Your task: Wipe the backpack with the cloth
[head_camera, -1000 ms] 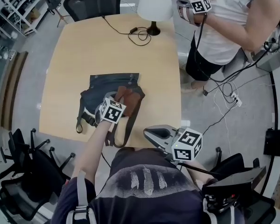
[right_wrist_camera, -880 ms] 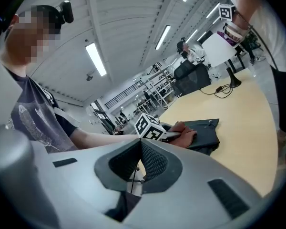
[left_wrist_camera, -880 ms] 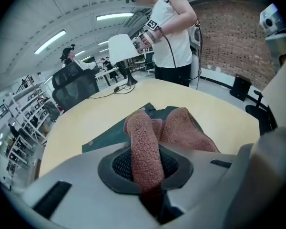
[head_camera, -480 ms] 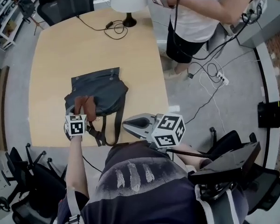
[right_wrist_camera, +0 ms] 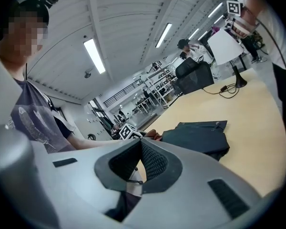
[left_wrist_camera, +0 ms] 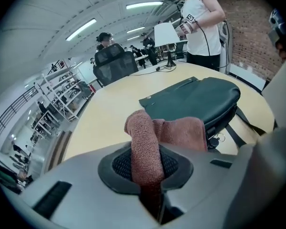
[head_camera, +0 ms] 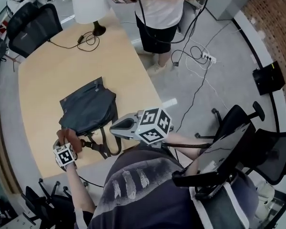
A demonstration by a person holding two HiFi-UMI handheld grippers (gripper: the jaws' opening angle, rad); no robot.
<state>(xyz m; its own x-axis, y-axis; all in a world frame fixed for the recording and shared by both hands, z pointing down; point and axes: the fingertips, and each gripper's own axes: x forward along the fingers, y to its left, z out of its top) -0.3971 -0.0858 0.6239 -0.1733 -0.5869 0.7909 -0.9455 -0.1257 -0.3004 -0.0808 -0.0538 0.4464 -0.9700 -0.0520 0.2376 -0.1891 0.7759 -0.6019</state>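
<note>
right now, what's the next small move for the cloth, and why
Probably sweep the left tool forward across the backpack. The cloth is clamped in that tool and sits only at the bag's near corner, so most of the top lies unwiped beyond it. The right tool is shut on nothing and off the bag, so it cannot do the wiping.

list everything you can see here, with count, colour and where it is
table: one, light wood, centre
backpack: one, dark grey, flat on table
cloth: one, reddish brown, clamped at backpack's near edge
lamp: one, white shade, table's far end
cable: one, black, beside lamp
office chairs: several, black, around table
second person: one, white top, beyond table
left hand-held gripper: one, grey, shut on cloth
right hand-held gripper: one, grey, shut, empty, by table's near edge
</note>
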